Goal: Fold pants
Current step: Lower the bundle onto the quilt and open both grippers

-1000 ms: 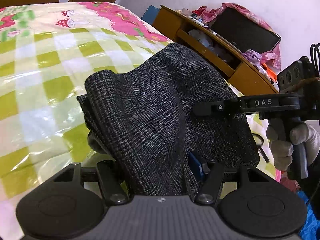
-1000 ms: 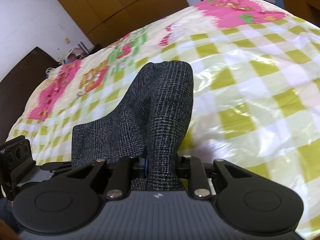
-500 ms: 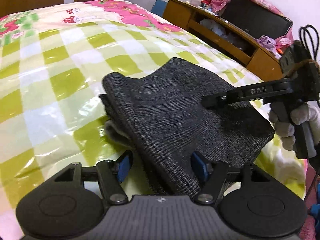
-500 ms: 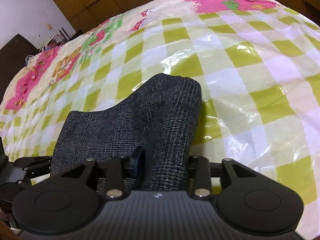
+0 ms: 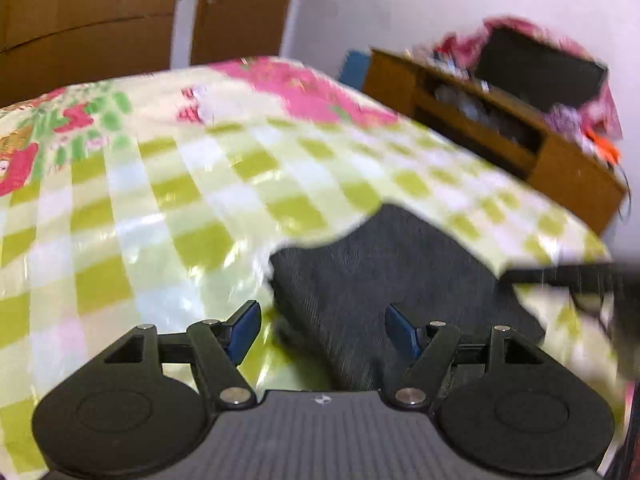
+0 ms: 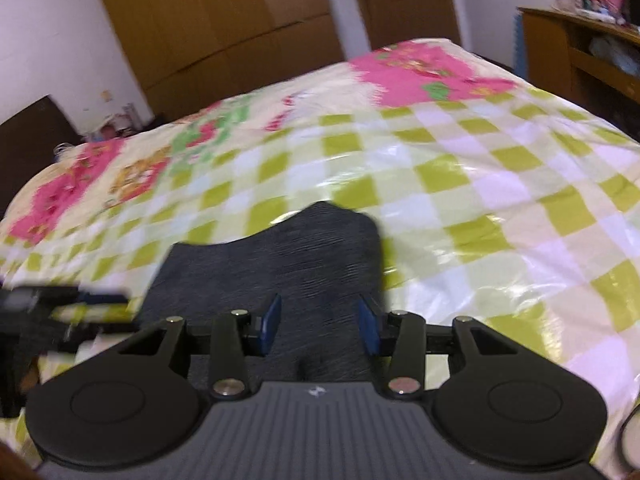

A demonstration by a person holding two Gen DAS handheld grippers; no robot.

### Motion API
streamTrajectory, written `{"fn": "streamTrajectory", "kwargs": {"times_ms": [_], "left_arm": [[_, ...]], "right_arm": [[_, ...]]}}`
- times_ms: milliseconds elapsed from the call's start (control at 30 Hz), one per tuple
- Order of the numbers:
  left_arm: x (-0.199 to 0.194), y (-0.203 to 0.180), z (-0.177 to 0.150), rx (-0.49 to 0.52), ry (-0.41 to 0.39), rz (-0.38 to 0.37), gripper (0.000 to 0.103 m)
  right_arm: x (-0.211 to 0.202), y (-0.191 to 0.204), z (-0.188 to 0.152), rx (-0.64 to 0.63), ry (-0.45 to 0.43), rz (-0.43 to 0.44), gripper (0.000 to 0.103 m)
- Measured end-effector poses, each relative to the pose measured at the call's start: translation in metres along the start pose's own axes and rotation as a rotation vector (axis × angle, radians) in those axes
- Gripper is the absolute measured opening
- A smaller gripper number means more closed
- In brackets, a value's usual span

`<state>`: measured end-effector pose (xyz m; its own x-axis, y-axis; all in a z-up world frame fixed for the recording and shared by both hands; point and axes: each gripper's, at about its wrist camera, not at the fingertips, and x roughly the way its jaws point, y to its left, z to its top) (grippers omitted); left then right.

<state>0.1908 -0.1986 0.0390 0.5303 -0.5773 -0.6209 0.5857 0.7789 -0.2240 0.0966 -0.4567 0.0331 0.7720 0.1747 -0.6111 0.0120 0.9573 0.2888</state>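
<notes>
Pants flat betw. spread fingers (both grippers), right's just opened.

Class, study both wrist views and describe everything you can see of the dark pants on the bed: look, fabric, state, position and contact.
The pants are dark grey, seemingly a woven wool-like cloth; motion blur hides any pattern. They lie folded into a compact, thick bundle on the glossy green-checked bedcover, near its close edge. The far edge humps up at one corner. Both tools stand open at the near edge: the left tool and right tool straddle the cloth without pinching it.
</notes>
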Motion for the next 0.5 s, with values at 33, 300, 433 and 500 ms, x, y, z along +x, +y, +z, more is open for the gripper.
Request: {"fn": "streamTrajectory", "kwargs": {"times_ms": [33,300,433,500], "left_arm": [[0.005,-0.003,0.003,0.004,-0.010,0.013,0.080],[0.068,0.002,0.004,0.083,0.094,0.190,0.082],[0.073,0.008,0.005,0.089,0.109,0.221,0.084],[0.067,0.007,0.007,0.094,0.094,0.230,0.084]], "right_arm": [[-0.001,0.006,-0.005,0.006,-0.003,0.023,0.043],[0.030,0.068,-0.035,-0.059,0.046,0.143,0.042],[0.053,0.082,-0.057,-0.022,0.085,0.106,0.042],[0.052,0.091,-0.065,-0.032,0.062,0.064,0.042]]}}
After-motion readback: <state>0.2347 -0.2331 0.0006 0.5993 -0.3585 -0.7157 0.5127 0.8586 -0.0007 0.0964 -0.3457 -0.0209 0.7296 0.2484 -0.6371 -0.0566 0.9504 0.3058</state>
